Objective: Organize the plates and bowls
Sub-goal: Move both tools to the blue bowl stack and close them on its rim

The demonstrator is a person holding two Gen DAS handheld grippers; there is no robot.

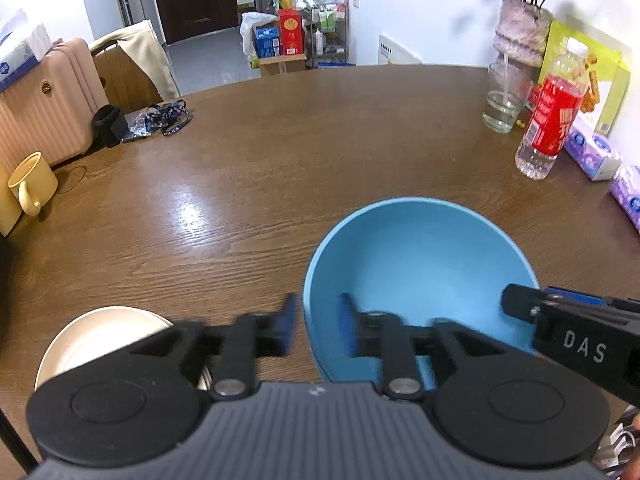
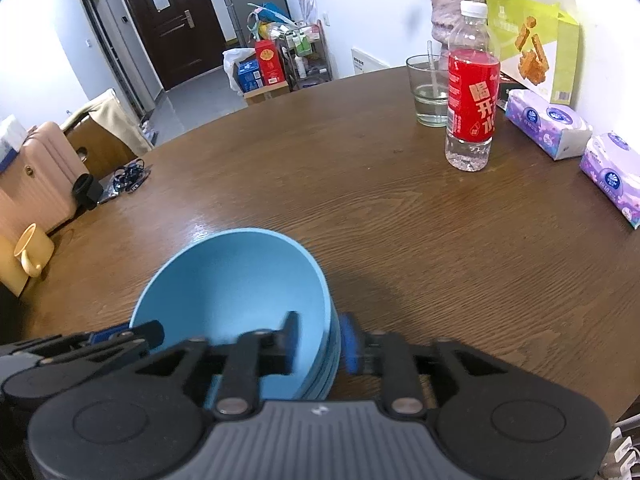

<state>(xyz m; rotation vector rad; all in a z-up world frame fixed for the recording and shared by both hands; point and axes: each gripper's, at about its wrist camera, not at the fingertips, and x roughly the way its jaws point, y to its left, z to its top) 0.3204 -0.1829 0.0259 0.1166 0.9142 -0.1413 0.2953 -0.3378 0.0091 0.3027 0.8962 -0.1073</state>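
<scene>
A light blue bowl (image 1: 420, 264), the top of a nested blue stack whose rims show at its side (image 2: 330, 360), rests on the brown wooden table (image 1: 280, 160). My left gripper (image 1: 318, 324) stands open astride the bowl's left rim, one pad outside and one inside, neither pressing. My right gripper (image 2: 318, 338) is open astride the right rim in the same way. Each gripper shows in the other's view: the right one (image 1: 532, 306) and the left one (image 2: 132, 334). A cream dish (image 1: 100, 340) lies to the left of the bowl, partly hidden by my left gripper.
A yellow mug (image 1: 30, 184) stands at the table's left edge. At the back right are a red-labelled water bottle (image 2: 472, 92), a glass (image 2: 428, 92), a vase (image 1: 520, 32), a snack box and tissue packs (image 2: 548, 124). A black pouch and lanyards (image 1: 160, 118) lie at the far left.
</scene>
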